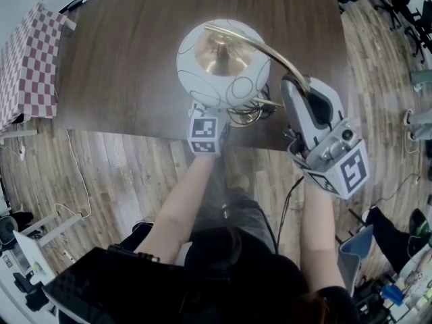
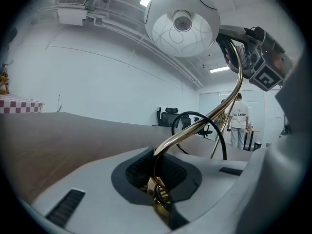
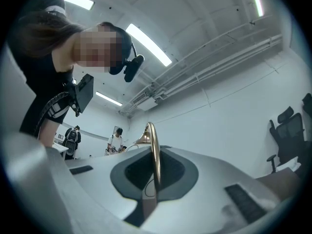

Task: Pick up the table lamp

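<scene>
Right hand-held gripper (image 3: 154, 179) clenches the curved brass stem (image 1: 266, 45) of the white-globed table lamp (image 1: 202, 79), left hand-held gripper (image 2: 158, 191) its lower end; the heavy globe (image 2: 181, 23) at eleven o'clock could twist it loose.

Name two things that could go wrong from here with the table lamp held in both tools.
1. The left tool and right tool pinch the table lamp only by its thin, smooth brass arm. The white globe overhangs, so it may twist or slip.
2. The black cord loops loose and could snag on the table.
</scene>
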The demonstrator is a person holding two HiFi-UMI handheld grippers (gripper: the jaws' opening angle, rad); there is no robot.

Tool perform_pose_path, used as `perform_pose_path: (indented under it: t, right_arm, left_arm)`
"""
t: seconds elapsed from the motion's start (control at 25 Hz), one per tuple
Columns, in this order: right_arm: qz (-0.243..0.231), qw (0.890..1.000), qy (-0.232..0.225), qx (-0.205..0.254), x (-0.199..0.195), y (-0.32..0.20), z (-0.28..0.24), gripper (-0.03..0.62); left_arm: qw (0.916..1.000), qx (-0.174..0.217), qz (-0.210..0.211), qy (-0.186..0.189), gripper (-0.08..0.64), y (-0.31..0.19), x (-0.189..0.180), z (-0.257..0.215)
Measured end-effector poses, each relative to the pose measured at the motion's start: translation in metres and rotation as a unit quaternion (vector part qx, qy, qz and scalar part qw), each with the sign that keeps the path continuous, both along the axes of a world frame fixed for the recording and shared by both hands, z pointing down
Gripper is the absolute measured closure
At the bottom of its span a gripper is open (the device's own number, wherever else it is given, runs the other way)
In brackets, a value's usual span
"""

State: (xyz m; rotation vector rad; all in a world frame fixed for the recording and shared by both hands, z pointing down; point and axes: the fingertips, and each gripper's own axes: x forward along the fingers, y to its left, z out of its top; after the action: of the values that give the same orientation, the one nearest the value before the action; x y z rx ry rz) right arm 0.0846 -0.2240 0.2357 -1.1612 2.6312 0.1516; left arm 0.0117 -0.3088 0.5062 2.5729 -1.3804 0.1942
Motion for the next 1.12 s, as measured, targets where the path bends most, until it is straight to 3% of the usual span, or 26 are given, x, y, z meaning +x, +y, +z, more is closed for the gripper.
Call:
perform_pose_path:
  t: [1.12]
  right_arm:
    - [-0.018, 0.999, -0.030, 0.029, 0.004, 0.007, -0.044, 0.589]
  left_arm:
    - [0.9998, 0.020, -0.004, -0.008, 0.549, -0.009, -0.003, -0.048]
